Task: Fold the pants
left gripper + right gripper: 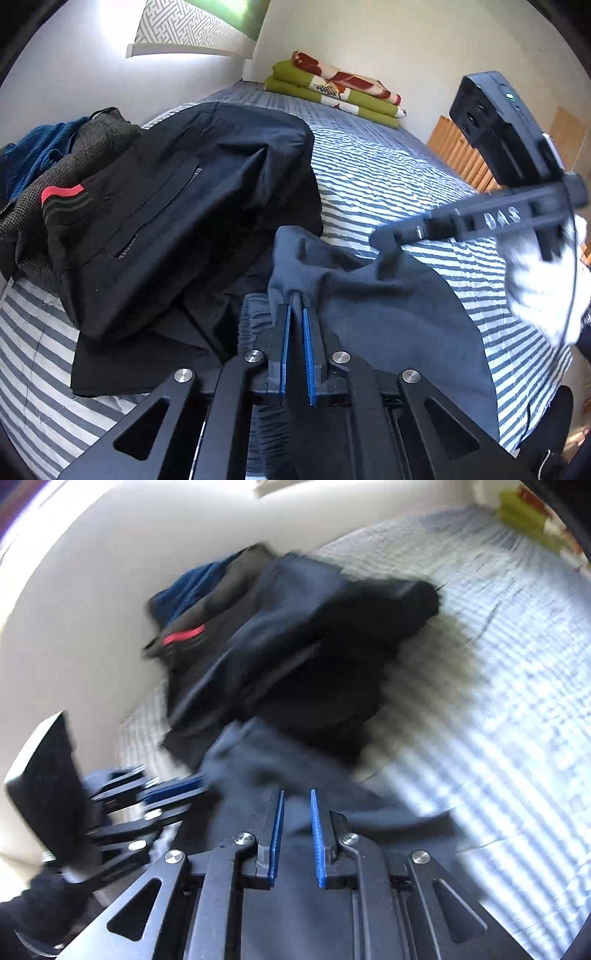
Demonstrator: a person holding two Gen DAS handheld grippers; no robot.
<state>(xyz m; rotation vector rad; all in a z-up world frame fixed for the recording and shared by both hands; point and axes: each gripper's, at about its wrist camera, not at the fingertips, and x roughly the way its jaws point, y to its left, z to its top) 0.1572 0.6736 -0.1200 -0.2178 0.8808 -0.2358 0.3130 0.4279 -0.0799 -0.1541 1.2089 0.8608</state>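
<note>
Slate-grey pants (406, 325) lie crumpled on the striped bed cover (388, 166), in front of a pile of dark clothes. At the bottom of the left wrist view, my left gripper (296, 306) is shut on a raised fold at the pants' top edge. My right gripper (386, 262) reaches in from the right, and the cloth tents up to its tip. The right wrist view is motion-blurred. There the grey pants (280, 760) fill the narrow gap between the blue pads of my right gripper (297, 801). My left gripper (199, 788) pinches the cloth at the left.
A heap of black clothes (192, 206), with a red-striped garment and a blue one (44, 147), lies at the back left against the wall. Folded green and red blankets (332, 92) sit at the far end. Wooden slats (458, 155) border the right side. A white fuzzy sleeve (546, 295) is blurred.
</note>
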